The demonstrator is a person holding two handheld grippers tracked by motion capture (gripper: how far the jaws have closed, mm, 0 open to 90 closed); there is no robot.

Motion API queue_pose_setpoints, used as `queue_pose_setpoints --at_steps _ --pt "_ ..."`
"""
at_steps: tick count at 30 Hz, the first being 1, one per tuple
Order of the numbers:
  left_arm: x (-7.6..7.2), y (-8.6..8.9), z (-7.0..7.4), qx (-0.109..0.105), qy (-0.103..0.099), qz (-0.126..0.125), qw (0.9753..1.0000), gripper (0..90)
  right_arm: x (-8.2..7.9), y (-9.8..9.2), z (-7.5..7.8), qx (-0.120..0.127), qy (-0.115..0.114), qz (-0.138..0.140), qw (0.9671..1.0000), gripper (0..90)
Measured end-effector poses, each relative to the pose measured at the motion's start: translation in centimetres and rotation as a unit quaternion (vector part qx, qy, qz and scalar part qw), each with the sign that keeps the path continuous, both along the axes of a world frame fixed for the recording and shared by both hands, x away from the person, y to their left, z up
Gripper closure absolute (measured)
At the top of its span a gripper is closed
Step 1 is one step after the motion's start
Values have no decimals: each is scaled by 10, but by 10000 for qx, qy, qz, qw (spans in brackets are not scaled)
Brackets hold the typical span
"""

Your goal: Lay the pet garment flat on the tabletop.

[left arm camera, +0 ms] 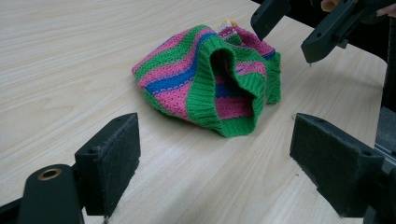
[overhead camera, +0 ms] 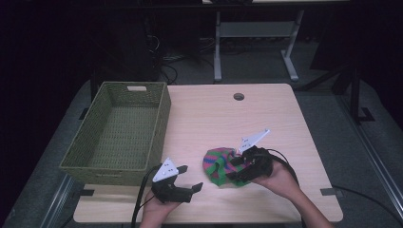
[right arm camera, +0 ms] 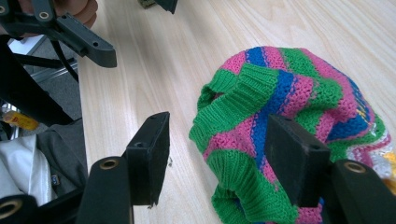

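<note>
High view: striped knitted hat (overhead camera: 217, 166) lying crumpled on the light wooden table (overhead camera: 266, 118), near the front edge, a little right of centre. Right gripper (overhead camera: 236, 167) at the hat's right side, jaws spread, pointing left over the knit, held in the right hand (overhead camera: 280, 179) coming up from the bottom edge. Left gripper (overhead camera: 194, 183) lower and to the left, just short of the hat, jaws apart, nothing between them, in the left hand (overhead camera: 156, 209). Green woven basket (overhead camera: 95, 137) standing on the left part of the table, well apart from the hat. Round cable hole (overhead camera: 238, 96) at the far side of the tabletop. Left gripper view: own two padded jaws wide open at bottom left and bottom right, bare table between them, gripping nothing; hat (left arm camera: 196, 74) lying just beyond them, green ribbed brim turned toward the camera with the opening showing; other gripper's jaws at the top right, above the hat's far end. Right gripper view: own jaws open, one over bare table to the left of the hat, the other over the pink, blue and green knit (right arm camera: 289, 98); whether the pads touch the knit not clear, no grip closed on it; left gripper (right arm camera: 135, 23) at the top left.
</note>
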State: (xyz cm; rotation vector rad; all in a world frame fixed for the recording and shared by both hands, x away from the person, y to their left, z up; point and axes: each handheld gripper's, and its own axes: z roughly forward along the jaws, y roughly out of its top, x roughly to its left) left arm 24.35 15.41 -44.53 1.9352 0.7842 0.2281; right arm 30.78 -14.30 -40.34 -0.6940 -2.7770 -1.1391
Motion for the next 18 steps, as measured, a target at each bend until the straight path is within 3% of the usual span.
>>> queue_pose_setpoints --at_steps 18 --pt "0 1 1 -44 7 -21 10000 158 7 15 -14 -318 36 334 9989 427"
